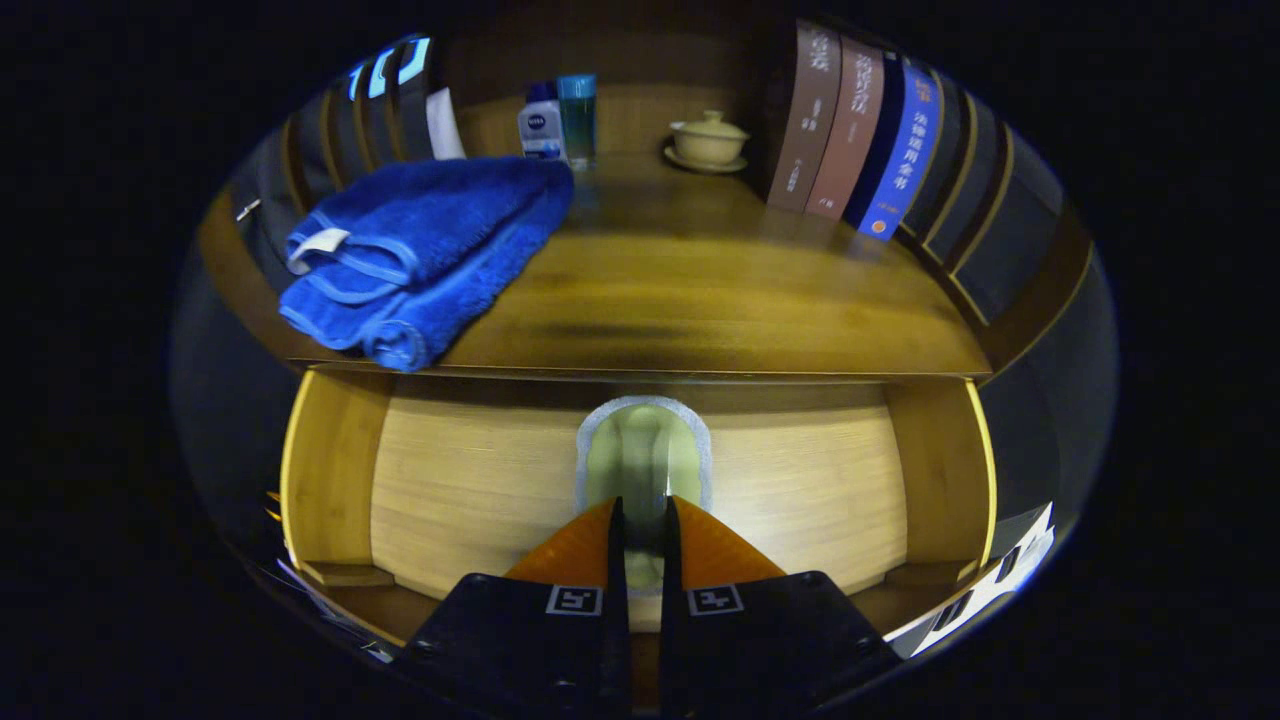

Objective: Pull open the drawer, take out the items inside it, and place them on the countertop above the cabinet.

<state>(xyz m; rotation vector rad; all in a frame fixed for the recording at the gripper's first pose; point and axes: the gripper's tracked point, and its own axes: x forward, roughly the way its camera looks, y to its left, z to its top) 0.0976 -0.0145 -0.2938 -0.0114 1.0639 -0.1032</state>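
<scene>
Gripper [642, 515] fingers stand nearly pressed together, only a thin slit between them, their tips at the oval cut-out [644, 455] in the drawer front [480, 490]. Whether they pinch its lower lip cannot be told; the tips overlap the cut-out's bottom part. The drawer front is a pale wooden panel set between the cabinet's side posts, just under the edge of the desk [700, 300]. The drawer's inside is hidden behind the panel, so its items cannot be seen.

On the desk, at the near left corner, lies a folded blue towel [420, 255], one fold hanging a little over the front edge. Far behind it, against the back wall, stand a small white bottle [540, 125] and a tall teal bottle [577, 115], just beside each other. To their right, well apart from the towel, sits a cream lidded cup [709, 138] on a saucer. At the far right a row of books [860, 135] stands upright, spines facing in. The middle of the desk is bare wood.
</scene>
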